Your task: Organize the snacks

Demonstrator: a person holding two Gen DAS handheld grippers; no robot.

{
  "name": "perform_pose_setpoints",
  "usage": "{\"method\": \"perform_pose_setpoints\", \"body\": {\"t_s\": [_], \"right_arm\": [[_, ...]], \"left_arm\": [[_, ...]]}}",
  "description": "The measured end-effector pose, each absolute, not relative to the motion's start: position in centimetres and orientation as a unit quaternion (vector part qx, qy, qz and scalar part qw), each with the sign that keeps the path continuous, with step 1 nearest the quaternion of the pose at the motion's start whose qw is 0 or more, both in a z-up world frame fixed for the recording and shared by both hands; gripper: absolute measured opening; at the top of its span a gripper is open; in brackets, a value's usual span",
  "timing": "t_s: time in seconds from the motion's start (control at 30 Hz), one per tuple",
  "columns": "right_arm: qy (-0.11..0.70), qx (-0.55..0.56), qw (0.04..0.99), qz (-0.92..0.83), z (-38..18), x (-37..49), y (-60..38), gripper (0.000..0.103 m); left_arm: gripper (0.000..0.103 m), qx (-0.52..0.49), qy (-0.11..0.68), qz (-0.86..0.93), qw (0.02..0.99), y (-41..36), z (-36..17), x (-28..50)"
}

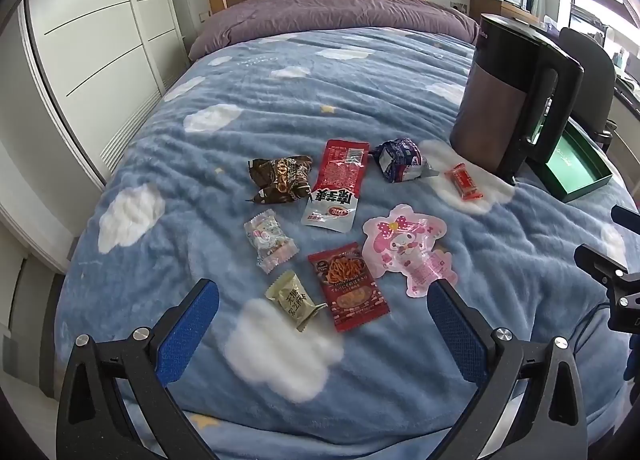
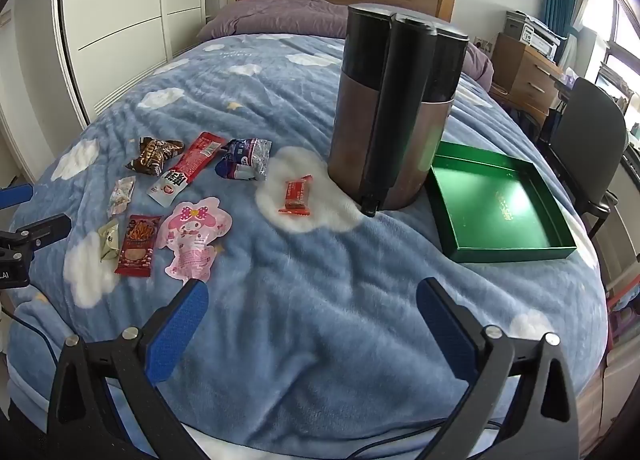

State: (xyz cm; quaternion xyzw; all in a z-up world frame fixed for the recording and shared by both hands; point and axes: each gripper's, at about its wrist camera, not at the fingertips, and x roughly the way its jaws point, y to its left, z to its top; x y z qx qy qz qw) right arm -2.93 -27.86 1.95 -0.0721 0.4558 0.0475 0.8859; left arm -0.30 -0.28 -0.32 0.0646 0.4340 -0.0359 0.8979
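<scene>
Nearest, the left hand-held gripper [image 1: 322, 310] and right hand-held gripper [image 2: 312, 306] hover above the bed [image 2: 320, 340], both spread wide and empty, apparently ready for a first pick. Beyond them, snack packets [image 1: 348, 284] lie scattered loose. Farther right, behind a kettle [image 2: 392, 112], an empty green box [image 2: 500, 200] waits, likely to receive them.

Left tool [image 1: 323, 312], right tool [image 2: 312, 310]: black frames, blue textured pads, silver screws
</scene>
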Motion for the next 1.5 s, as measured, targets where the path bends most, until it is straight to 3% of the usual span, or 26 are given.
{"method": "perform_pose_setpoints", "body": {"t_s": [1.5], "right_arm": [[0.456, -0.071, 0.886, 0.048, 1.72, -2.96, -27.99, 0.103]], "left_arm": [[0.102, 0.060, 0.444, -0.040, 0.893, -0.59, -1.18, -0.53]]}}
